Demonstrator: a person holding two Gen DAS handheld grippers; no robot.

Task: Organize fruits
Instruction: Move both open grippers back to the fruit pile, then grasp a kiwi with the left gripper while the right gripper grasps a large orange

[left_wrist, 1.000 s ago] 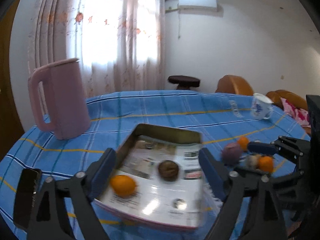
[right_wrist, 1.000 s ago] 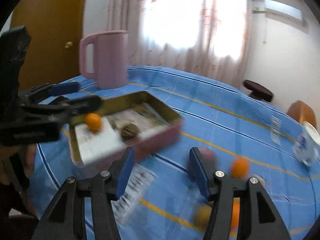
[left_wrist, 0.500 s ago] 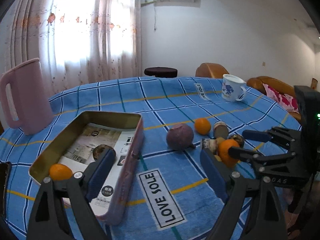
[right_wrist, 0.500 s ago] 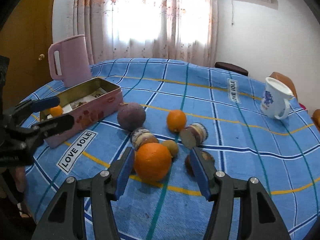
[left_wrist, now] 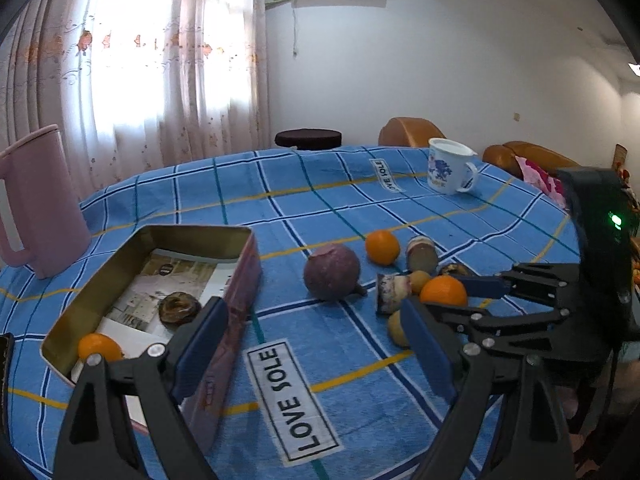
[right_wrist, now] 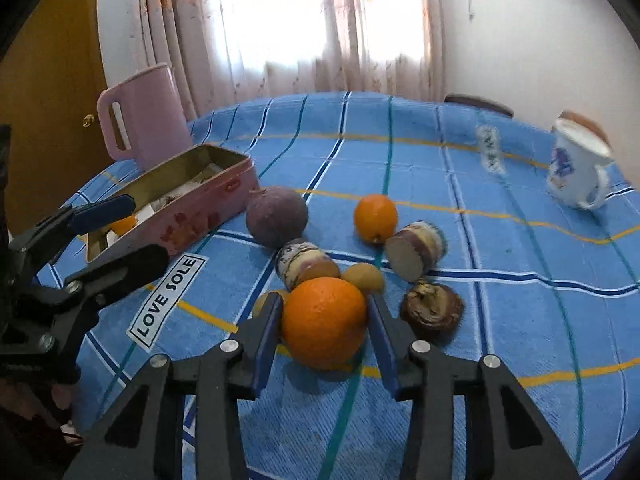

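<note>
A pink tin box (left_wrist: 236, 276) lies open on the blue checked tablecloth, holding a small orange (left_wrist: 99, 347) and a dark brown fruit (left_wrist: 179, 307); it also shows in the right wrist view (right_wrist: 188, 212). Loose fruit lies to its right: a purple round fruit (right_wrist: 276, 216), a small orange (right_wrist: 375, 213), cut taro pieces (right_wrist: 416, 250) and a dark wrinkled fruit (right_wrist: 432, 312). My right gripper (right_wrist: 323, 320) is shut on a big orange (right_wrist: 324, 322), which rests on the cloth. My left gripper (left_wrist: 316, 344) is open and empty, above the cloth beside the box.
A pink pitcher (right_wrist: 144, 124) stands behind the box at the left. A white mug with a blue print (right_wrist: 576, 168) stands at the far right. Chairs and a dark stool (left_wrist: 308, 138) stand beyond the table's far edge.
My right gripper has moved forward and closed its fingers on the big orange. My left gripper has swung right, from over the box to the cloth beside it.
</note>
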